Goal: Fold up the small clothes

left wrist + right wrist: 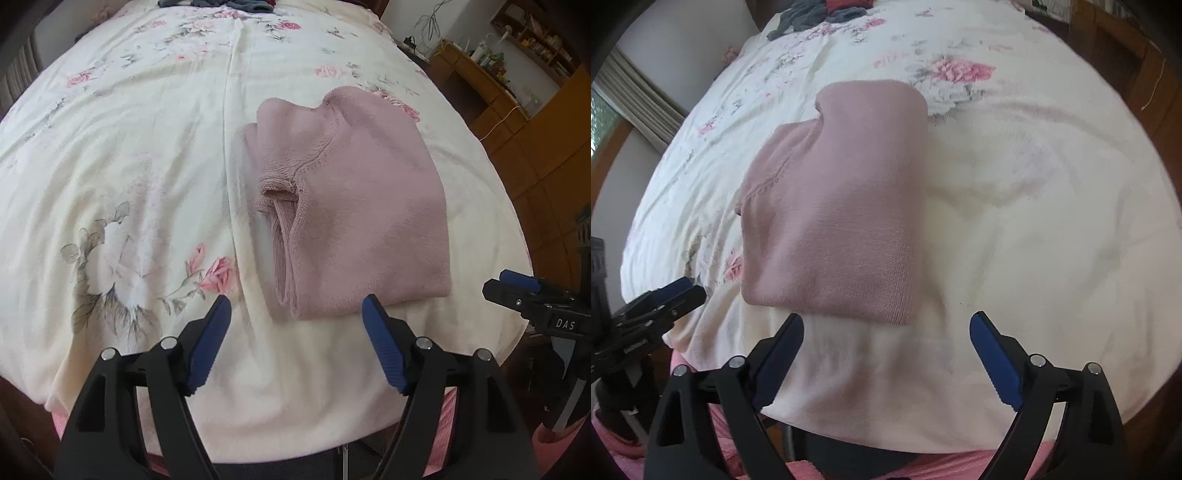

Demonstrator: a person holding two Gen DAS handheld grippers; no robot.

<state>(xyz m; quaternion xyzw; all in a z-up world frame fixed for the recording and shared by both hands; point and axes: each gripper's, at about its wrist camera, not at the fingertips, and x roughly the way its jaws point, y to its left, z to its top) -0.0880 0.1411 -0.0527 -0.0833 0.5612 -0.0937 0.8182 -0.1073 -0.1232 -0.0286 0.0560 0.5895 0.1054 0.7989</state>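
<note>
Hovering empty with jaws spread, left gripper (296,308) and right gripper (886,325) sit just short of folded pink sweater (354,206) on bed (129,147); pinch near hem corners together, lift evenly.

— Soft daylight, even, no harsh glare. Window (602,114) at far left of the right wrist view, bright and washed out.

— Faint shadow under the near edge of the pink knit sweater (354,206). Strong fisheye bending at the rims, dark vignette in the corners.

— Slightly hazy throughout; floral bedspread (122,155) pale, nearly overexposed. Shelves (535,33) small and smeared.
</note>
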